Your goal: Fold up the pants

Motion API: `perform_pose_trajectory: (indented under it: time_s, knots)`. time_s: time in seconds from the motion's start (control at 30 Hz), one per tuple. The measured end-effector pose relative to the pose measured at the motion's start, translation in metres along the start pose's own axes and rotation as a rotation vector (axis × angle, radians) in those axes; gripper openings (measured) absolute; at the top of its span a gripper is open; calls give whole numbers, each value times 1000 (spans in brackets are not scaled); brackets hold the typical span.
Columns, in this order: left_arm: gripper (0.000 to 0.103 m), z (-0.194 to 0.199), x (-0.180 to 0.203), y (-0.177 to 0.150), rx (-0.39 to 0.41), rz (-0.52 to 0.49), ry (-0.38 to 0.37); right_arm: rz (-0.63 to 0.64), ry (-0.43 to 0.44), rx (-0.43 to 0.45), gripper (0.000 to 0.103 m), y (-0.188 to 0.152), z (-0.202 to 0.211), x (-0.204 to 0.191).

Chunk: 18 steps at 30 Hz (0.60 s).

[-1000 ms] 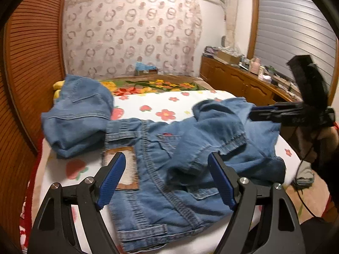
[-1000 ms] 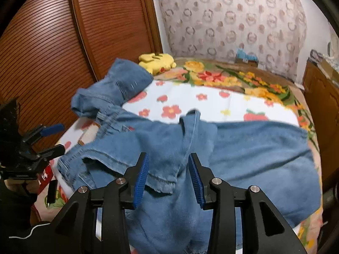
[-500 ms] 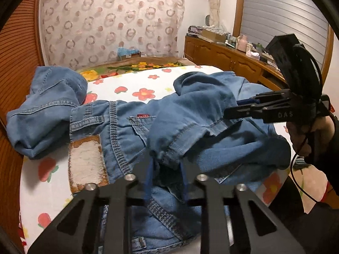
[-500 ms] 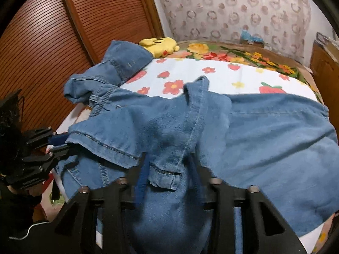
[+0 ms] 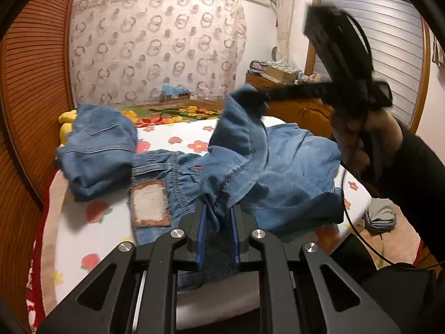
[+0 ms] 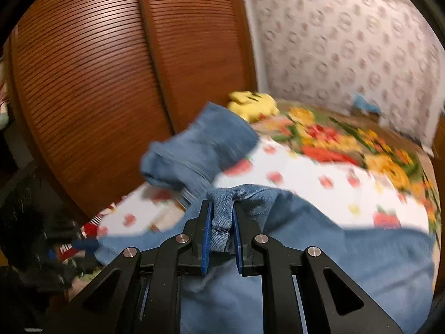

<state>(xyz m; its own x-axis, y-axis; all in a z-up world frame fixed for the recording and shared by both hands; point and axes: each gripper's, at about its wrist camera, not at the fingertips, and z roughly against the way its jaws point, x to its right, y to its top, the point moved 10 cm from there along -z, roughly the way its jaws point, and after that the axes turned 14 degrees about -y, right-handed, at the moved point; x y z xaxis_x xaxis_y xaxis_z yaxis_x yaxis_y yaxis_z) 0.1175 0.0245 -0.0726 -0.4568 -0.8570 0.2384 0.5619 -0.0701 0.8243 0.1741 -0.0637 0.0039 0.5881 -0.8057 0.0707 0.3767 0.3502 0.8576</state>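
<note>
Blue denim pants [image 5: 281, 172] lie crumpled across a bed with a flowered cover [image 5: 91, 222]. My left gripper [image 5: 218, 217] is shut on a hem fold of the pants near the bed's front edge. My right gripper [image 6: 221, 220] is shut on another hem fold of the same pants [image 6: 347, 250] and holds it raised; it shows in the left wrist view [image 5: 250, 98] as a blurred black tool lifting a peak of denim. A leather waistband patch [image 5: 148, 203] faces up.
A second bundle of denim [image 5: 97, 150] lies at the bed's far left, next to a yellow plush toy [image 6: 254, 104]. Wooden louvred doors [image 6: 97, 83] stand along the left. A wooden dresser [image 5: 292, 108] lines the right wall. Cloth [image 5: 381, 215] lies on the floor.
Both grippers have closed on the hem folds. The right gripper has lifted its fold up off the bed; the right wrist view is blurred from motion.
</note>
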Motion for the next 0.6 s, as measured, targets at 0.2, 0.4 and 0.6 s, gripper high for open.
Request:
perform_pose_trajectory:
  time_s: [0.2, 0.4, 0.6]
  knots:
    - [19, 1, -24, -18, -51, 56, 28, 37, 26, -8, 23, 18, -36, -29]
    - [51, 5, -44, -26, -58, 85, 77, 12, -6, -45, 46, 11, -56, -6]
    - [53, 6, -55, -21, -28, 94, 98, -2, -62, -50, 46, -7, -39, 17]
